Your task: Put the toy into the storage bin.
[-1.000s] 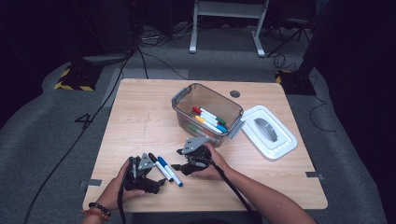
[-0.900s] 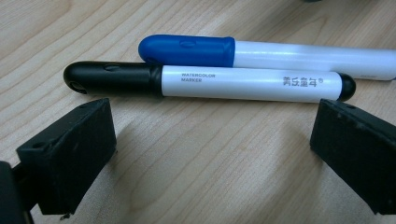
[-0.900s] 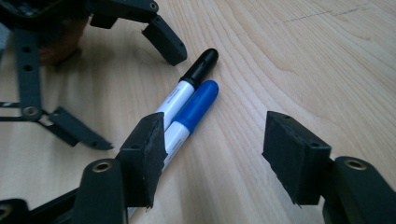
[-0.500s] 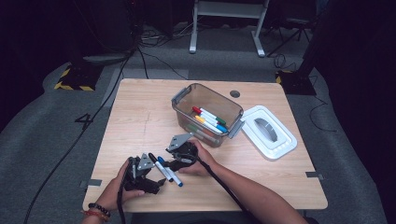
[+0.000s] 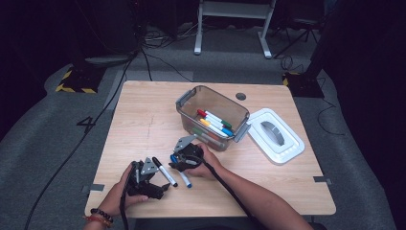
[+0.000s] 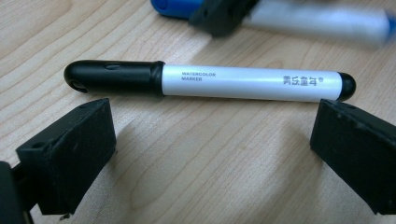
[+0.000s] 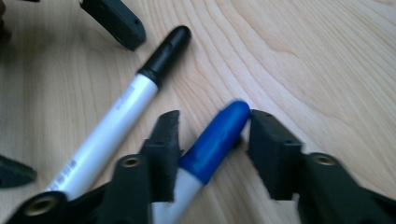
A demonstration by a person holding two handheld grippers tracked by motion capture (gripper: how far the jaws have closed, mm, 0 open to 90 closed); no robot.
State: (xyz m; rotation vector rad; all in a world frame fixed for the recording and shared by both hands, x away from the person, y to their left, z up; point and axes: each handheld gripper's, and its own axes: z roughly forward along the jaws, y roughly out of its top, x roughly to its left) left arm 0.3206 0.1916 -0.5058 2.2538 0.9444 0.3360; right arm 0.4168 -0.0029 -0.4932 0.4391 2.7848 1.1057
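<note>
Step in hand looks like pickup of the two loose markers for the bin. Right claw is down on the table, jaws narrow around the blue marker at its cap end; one jaw touches the cap, the other sits just beside it, so not clamped yet as far as I can judge. Left claw is spread wide, low over the table, with the black marker lying crosswise just past its tips, not between them. In the high view both markers lie side by side near the front edge, black marker by the left claw, blue marker under the right claw. Next: right closes fully and lifts, then carries to the bin; left needs to push forward so the barrel sits between the jaws before closing. Watch-outs: the markers are close together and nearly parallel, so the right claw's near jaw sits between them and could nudge the black one; round barrels may roll. Bin already holds several markers; its lid lies off to the right, touching the bin's end, clear of the route.
</note>
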